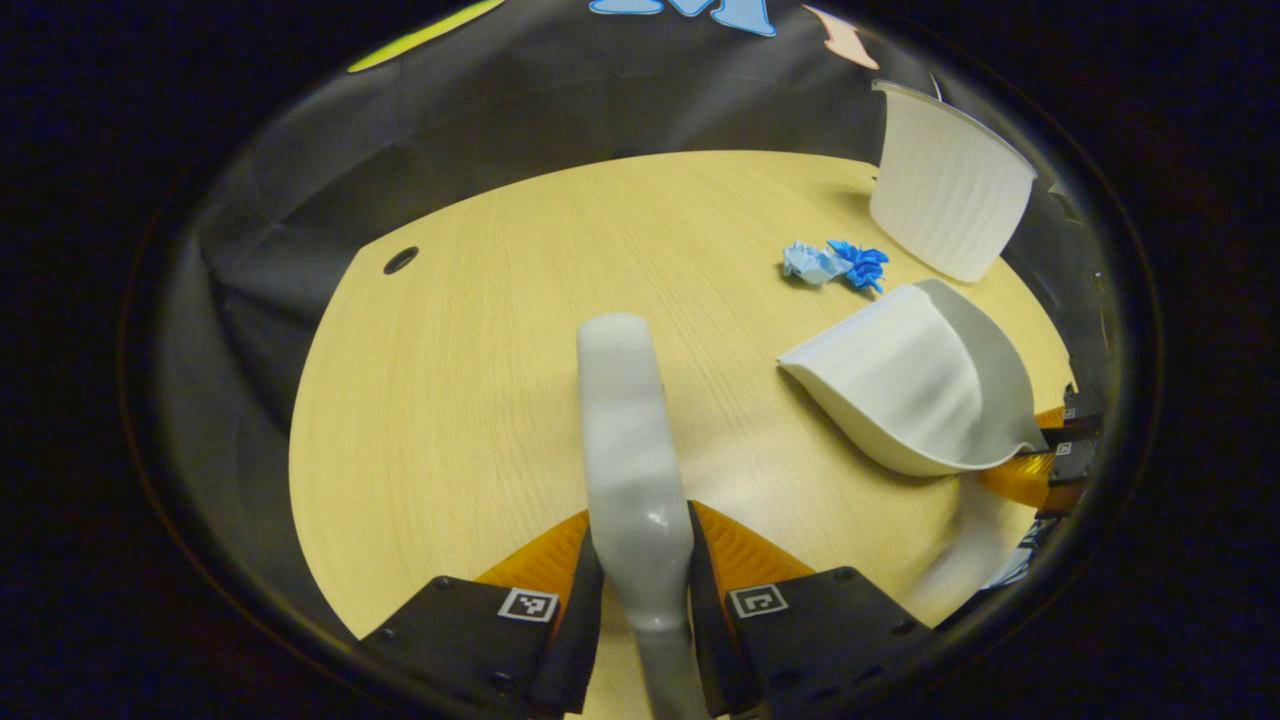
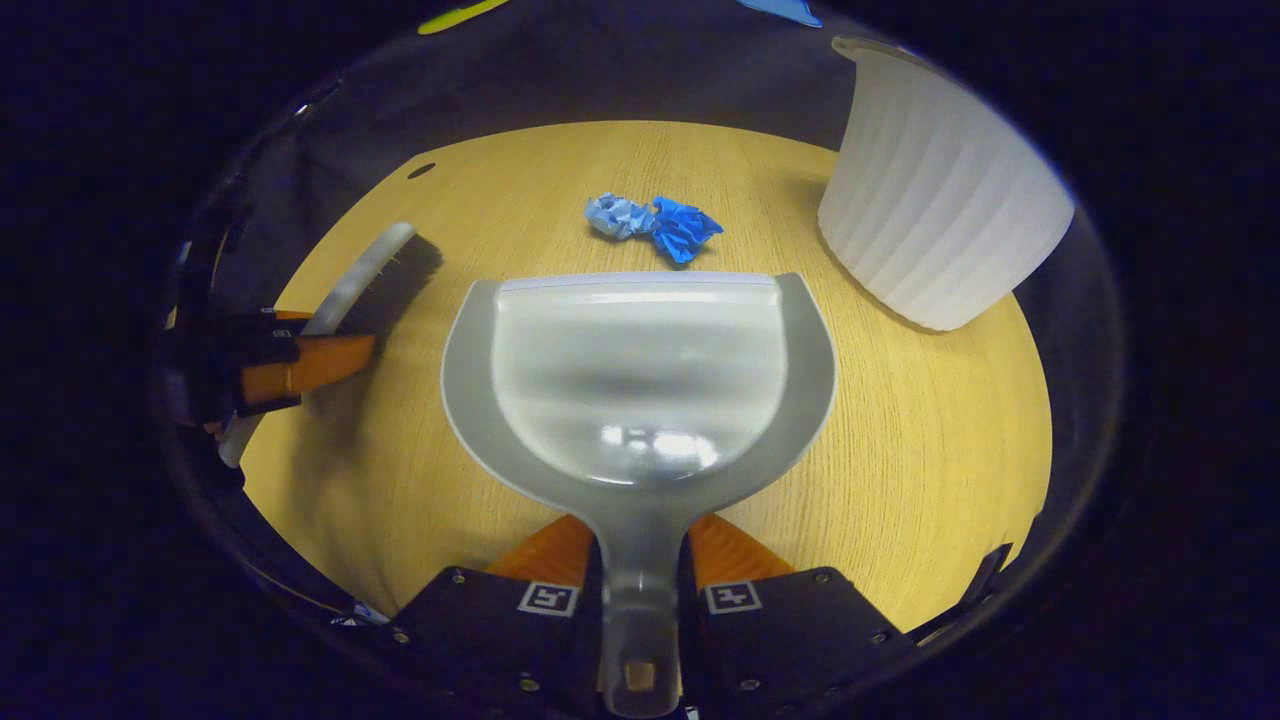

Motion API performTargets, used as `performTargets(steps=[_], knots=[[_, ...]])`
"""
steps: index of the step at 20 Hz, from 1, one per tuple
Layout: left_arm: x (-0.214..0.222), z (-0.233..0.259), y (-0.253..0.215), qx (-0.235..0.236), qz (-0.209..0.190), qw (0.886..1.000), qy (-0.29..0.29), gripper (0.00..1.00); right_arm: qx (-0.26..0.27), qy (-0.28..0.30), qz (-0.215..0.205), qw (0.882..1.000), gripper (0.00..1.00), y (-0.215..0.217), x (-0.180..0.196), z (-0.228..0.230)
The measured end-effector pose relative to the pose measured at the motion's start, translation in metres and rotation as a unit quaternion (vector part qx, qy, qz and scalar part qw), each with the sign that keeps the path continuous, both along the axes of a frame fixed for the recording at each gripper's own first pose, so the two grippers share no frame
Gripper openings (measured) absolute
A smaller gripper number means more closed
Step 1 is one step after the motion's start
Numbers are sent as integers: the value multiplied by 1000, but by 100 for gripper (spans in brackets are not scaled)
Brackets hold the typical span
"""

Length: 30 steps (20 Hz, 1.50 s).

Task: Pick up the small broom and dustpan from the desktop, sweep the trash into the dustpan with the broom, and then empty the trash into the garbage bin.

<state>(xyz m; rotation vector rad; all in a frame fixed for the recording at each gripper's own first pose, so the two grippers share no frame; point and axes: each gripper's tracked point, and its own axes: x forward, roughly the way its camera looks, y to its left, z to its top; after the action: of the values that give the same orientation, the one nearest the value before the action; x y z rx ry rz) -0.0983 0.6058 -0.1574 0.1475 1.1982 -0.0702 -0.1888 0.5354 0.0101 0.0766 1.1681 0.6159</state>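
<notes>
1. Pale wood desktop (image 1: 450, 400) spreads across the left gripper view. The left gripper (image 1: 645, 600) is clamped on the broom (image 1: 630, 450), both fingers pressing its handle; the broom's long axis runs straight ahead from the fingers. To the right, the dustpan (image 1: 900, 385) is seen from its side, mouth toward the blue crumpled trash (image 1: 835, 263), which lies on the desk between the pan and the white ribbed garbage bin (image 1: 945, 190). The bin's inside cannot be seen.
2. In the right gripper view, the right gripper (image 2: 640, 610) is closed on the dustpan (image 2: 640, 370) handle. The pan points forward, its front edge near the trash (image 2: 655, 225); its scoop holds nothing. The bin (image 2: 935, 210) stands at the right. At the left, the other gripper (image 2: 290, 365) holds the broom (image 2: 365, 270), whose dark bristles show here.
</notes>
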Motion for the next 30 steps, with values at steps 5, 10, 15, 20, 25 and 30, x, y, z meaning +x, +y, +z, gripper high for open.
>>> performTargets(steps=[5,10,15,20,25,30], knots=[[29,-6,-18,-15,-21,1000,6,46,3,-7,43,999,32,-20,8,-7],[65,-14,-35,-20,-55,998,10,46,3,-12,84,996,31,-35,20,-11],[107,-29,-55,-15,-99,995,0,51,7,-11,120,993,31,-47,24,-13],[136,-42,-85,-19,-168,986,-5,45,14,-7,140,990,31,-54,25,-18],[143,-40,-125,-64,-248,967,6,48,25,3,146,989,31,-52,31,-23],[142,-33,-153,-92,-288,953,17,50,34,3,150,988,31,-62,34,-10]])
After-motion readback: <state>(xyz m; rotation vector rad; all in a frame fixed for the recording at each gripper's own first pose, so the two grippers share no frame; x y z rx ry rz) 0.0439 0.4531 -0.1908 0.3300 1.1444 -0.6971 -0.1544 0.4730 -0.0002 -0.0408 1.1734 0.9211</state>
